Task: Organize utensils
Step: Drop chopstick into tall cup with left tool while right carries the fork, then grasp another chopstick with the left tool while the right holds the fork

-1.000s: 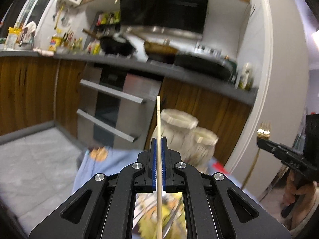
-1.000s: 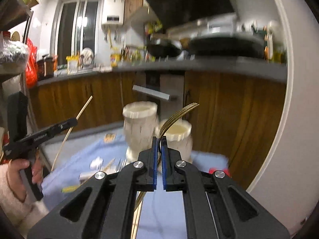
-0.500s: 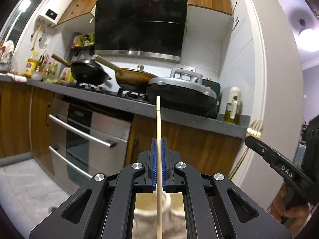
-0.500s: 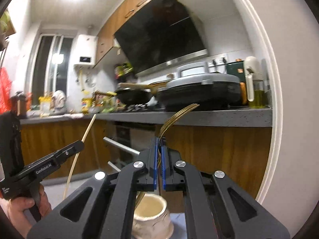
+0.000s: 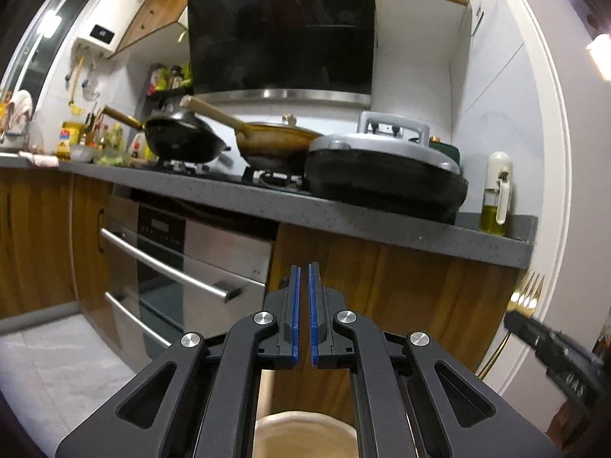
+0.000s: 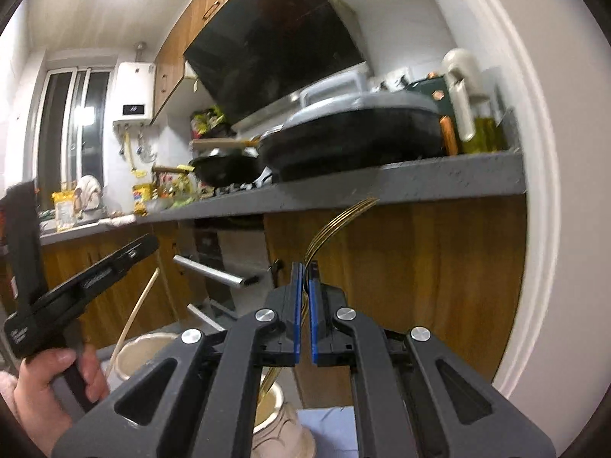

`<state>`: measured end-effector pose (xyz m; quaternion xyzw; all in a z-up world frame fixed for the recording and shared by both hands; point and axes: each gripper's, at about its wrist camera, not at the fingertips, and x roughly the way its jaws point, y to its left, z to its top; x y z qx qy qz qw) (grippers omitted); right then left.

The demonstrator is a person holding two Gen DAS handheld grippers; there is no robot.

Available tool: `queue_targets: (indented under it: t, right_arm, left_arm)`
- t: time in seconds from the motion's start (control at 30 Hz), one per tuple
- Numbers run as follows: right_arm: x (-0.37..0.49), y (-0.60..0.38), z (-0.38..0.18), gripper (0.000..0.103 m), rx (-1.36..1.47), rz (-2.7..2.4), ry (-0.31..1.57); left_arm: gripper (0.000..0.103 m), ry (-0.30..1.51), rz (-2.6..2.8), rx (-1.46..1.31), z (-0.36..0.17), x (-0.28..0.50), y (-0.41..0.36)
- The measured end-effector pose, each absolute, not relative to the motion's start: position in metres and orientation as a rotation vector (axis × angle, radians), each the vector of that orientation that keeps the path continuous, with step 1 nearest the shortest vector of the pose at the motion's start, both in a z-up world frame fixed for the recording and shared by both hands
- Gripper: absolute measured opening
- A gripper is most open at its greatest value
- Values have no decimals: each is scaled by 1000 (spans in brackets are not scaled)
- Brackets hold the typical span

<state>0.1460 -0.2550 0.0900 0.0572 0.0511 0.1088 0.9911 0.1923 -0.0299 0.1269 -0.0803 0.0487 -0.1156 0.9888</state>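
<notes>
My left gripper hangs slightly parted and empty right above a cream holder; the chopstick leans in that holder. My right gripper pinches the gold fork, long axis upright, tines up, handle pointing down into the second holder directly below.
</notes>
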Motion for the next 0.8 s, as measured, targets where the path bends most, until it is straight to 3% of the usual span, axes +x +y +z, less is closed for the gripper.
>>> queue_targets:
  t: [0.43, 0.57, 0.8]
  right_arm:
    - [145, -247, 84, 3, 95, 254, 138]
    - [146, -248, 85, 3, 105, 260, 142]
    - [143, -247, 86, 3, 105, 265, 142]
  left_arm:
    - [5, 173, -205, -137, 126, 156, 0]
    - [34, 443, -50, -76, 96, 157, 22]
    - [35, 700, 25, -100, 31, 164, 55]
